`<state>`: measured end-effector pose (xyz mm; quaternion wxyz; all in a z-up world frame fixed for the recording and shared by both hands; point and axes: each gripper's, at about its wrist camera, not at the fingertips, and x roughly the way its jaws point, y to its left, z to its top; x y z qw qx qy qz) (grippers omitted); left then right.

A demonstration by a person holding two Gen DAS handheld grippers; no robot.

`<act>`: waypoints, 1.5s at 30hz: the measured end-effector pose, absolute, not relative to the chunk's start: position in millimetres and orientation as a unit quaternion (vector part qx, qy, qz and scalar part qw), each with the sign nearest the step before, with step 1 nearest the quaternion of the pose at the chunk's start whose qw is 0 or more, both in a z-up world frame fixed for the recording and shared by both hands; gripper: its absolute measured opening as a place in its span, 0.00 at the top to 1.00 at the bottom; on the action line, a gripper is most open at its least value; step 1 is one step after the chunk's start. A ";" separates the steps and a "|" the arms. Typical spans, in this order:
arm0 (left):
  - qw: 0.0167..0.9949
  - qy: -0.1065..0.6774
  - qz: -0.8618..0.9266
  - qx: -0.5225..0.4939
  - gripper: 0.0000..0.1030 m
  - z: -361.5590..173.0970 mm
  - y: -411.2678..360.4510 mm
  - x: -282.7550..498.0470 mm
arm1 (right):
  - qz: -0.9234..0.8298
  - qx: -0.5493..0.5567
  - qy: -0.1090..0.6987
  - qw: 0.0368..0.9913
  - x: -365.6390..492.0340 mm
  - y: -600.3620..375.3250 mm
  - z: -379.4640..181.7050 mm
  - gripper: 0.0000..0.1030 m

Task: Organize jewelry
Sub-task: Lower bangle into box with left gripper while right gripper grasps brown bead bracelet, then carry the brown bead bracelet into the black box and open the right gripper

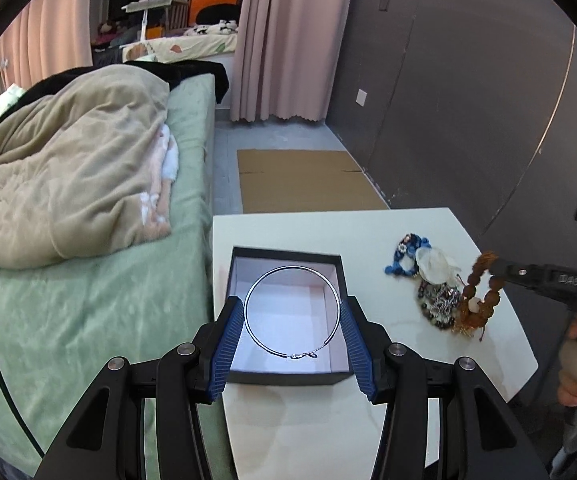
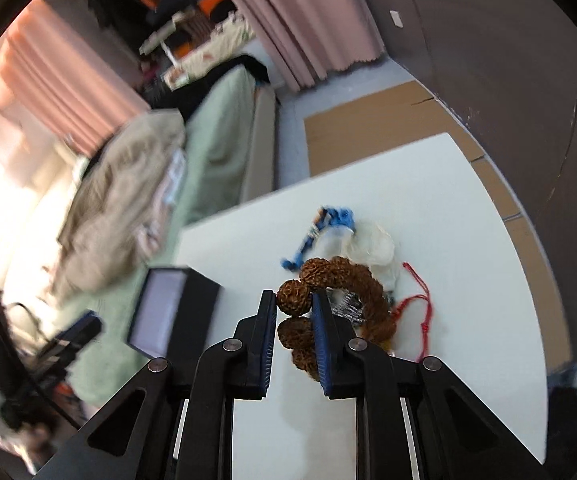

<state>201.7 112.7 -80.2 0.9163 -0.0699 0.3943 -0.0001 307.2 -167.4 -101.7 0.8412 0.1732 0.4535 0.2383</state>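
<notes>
Silver hoop bangle (image 1: pixel 292 312) fills the middle of the left wrist view, pinched across its width between the blue pads of the left gripper (image 1: pixel 293 320), whose jaws stand half spread on it. It hangs just above the open black box (image 1: pixel 288 376) with a pale lining, which sits at the near left of the white desk (image 1: pixel 288 432); the box looks bare inside, so nothing appears to be stowed yet. To the right on the desk lies the jewelry pile (image 1: pixel 438 304): a blue beaded piece (image 1: pixel 404 258), something pale and translucent, and a tangle of dark and silvery chains. Above that pile the right gripper (image 1: pixel 495 269) comes in from the right edge, carrying a brown bead bracelet (image 1: pixel 484 296) that dangles clear of the desk. A bed with a green cover lies beyond the desk on the left.

From the right wrist view, the right gripper (image 2: pixel 294 312) is pressed nearly together on the knobbly brown beads (image 2: pixel 294 300) of that bracelet, the rest of the loop curling away to the right. Under it remain the blue piece (image 2: pixel 328 224), the silvery chains and a red cord (image 2: pixel 420 308). The box (image 2: pixel 168 312) is at the left, blurred.

By my reading the sorting is barely begun: two pieces are lifted, neither is in the box, and most of the pile is left.
</notes>
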 end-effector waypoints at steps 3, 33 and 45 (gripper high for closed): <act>0.918 0.392 -0.002 -0.069 0.50 -77.4 114.2 207.0 | 0.254 0.196 0.438 0.840 303.6 -163.1 -92.1 0.81; 0.908 0.389 0.050 -0.146 0.11 -67.3 180.0 180.9 | 0.398 0.187 0.462 0.770 303.4 1.5 -89.1 0.75; 0.913 0.370 0.020 -0.169 0.11 -43.6 165.1 162.0 | 0.318 0.083 0.488 0.808 285.8 -29.8 -21.3 0.27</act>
